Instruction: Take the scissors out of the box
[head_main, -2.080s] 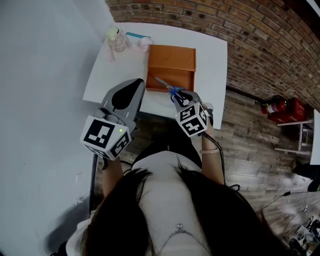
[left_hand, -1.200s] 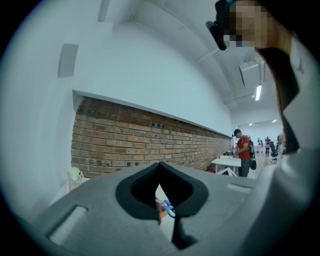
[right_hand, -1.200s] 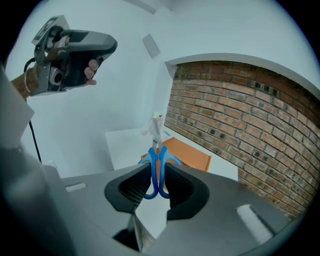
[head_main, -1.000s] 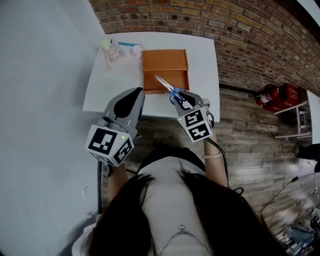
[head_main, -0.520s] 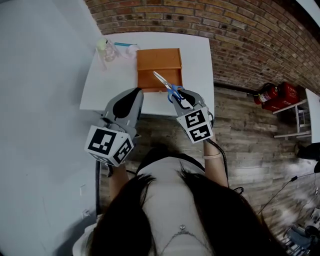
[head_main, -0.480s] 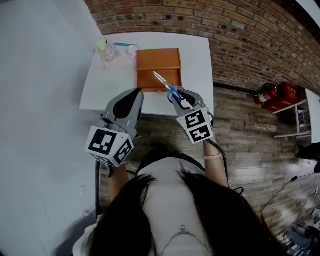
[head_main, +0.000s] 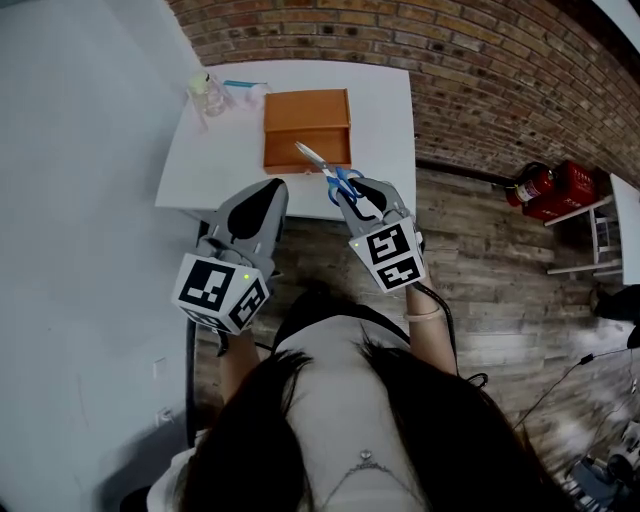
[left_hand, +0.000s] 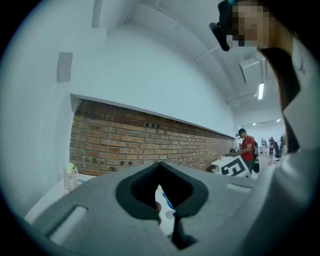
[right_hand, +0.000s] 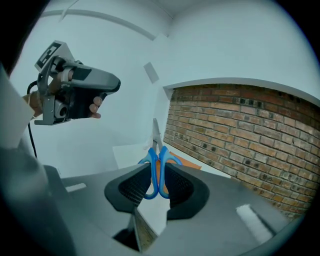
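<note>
- Head view: the right gripper (head_main: 350, 190) sits in the middle of the frame, and its jaws are pinched on the blue handles of the scissors (head_main: 322, 170).
- The scissors run long-ways from the jaws toward the upper left. Their tip lies over the lower part of the orange box (head_main: 305, 115), and the handles are just past the box's lower edge.
- The scissors look lifted clear of the box, but from straight above it is hard to tell how high they are.
- The left gripper (head_main: 262, 195) is at the lower left of the box, off the edge of the white table (head_main: 385, 110). It is near the scissors but apart from them, so the right one is the nearer.
- Left gripper view: the jaws meet at the tips with nothing held between them. A bit of table shows through the gap behind the tips.
- Right gripper view: both pads press on the blue handles in the middle of the frame, and the blades point up and away.
- The next move is likely a carry to the bare table on the right side of the box, tip first out over the box edge.
</note>
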